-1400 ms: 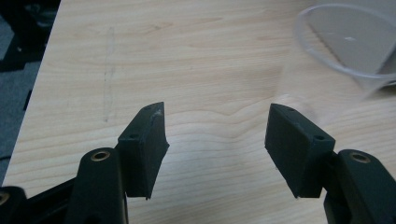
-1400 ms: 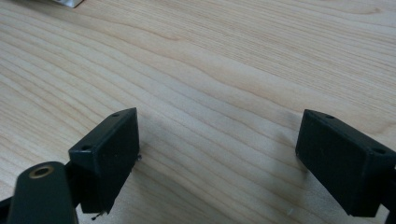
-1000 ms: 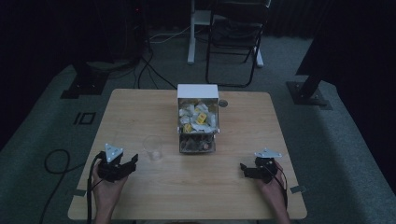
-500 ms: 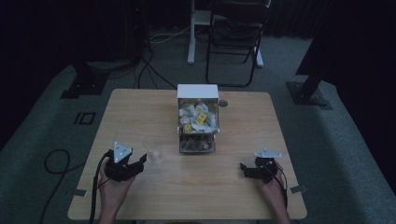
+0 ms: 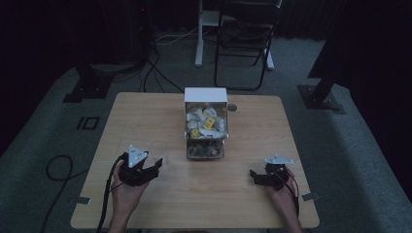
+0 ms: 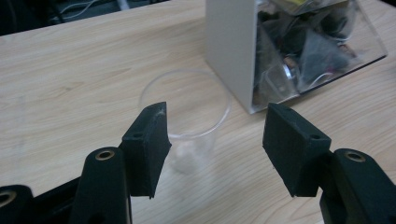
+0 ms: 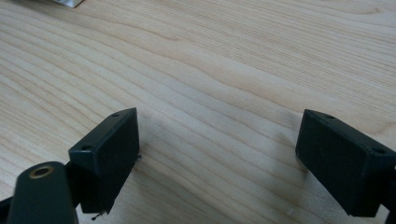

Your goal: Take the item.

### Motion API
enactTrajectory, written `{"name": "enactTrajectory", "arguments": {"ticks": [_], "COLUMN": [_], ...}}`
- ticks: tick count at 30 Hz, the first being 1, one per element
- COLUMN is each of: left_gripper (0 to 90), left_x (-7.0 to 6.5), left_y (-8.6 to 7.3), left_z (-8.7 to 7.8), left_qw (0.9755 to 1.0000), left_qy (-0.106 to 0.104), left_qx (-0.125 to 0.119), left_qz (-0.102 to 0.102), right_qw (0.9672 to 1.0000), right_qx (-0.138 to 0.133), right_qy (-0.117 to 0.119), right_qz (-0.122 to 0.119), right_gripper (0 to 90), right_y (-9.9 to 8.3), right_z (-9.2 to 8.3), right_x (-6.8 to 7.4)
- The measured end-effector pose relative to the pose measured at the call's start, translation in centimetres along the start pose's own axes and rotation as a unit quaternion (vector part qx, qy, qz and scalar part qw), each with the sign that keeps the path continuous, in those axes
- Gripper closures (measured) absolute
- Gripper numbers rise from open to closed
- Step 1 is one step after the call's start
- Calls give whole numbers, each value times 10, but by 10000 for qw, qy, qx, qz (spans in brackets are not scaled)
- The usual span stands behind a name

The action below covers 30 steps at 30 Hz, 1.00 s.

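My left gripper (image 6: 215, 140) is lined up on the clear plastic cup (image 6: 187, 116), jaws spread and gripping nothing; one pad sits in front of the cup's rim, but I can't tell whether it touches. The cup stands upright on the table, just beside the white box (image 6: 231, 51) with the clear sloped front full of small packets. I reckon I'm angled this way to straddle the cup without nudging the box. My right gripper (image 7: 219, 158) waits wide apart over bare wood, out of the way. The pale wooden table (image 5: 145, 116) stands on grey carpet in a dim room, a folding chair (image 5: 245, 34) behind
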<state>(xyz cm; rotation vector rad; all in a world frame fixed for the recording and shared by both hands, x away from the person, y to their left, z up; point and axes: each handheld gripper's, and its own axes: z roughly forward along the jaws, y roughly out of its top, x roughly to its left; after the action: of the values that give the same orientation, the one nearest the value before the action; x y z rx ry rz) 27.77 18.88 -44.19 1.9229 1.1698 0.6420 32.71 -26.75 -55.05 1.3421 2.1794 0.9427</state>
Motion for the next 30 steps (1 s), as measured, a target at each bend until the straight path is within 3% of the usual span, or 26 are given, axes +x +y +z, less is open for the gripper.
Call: {"name": "enactTrajectory", "arguments": {"ticks": [13, 30], "left_gripper": [424, 438], "left_x": [-23, -51], "left_y": [13, 17], "left_z": [15, 36], "left_qw": [9993, 9975], "left_qy": [-254, -503], "left_qx": [-9, -34], "left_qz": [262, 488], "right_qw": [10000, 10000], "right_qx": [0, 0], "right_qy": [-1, -1], "right_qz": [1, -1], "right_gripper": [132, 133], "right_y": [0, 0], "right_z": [0, 0], "right_x": [0, 0]}}
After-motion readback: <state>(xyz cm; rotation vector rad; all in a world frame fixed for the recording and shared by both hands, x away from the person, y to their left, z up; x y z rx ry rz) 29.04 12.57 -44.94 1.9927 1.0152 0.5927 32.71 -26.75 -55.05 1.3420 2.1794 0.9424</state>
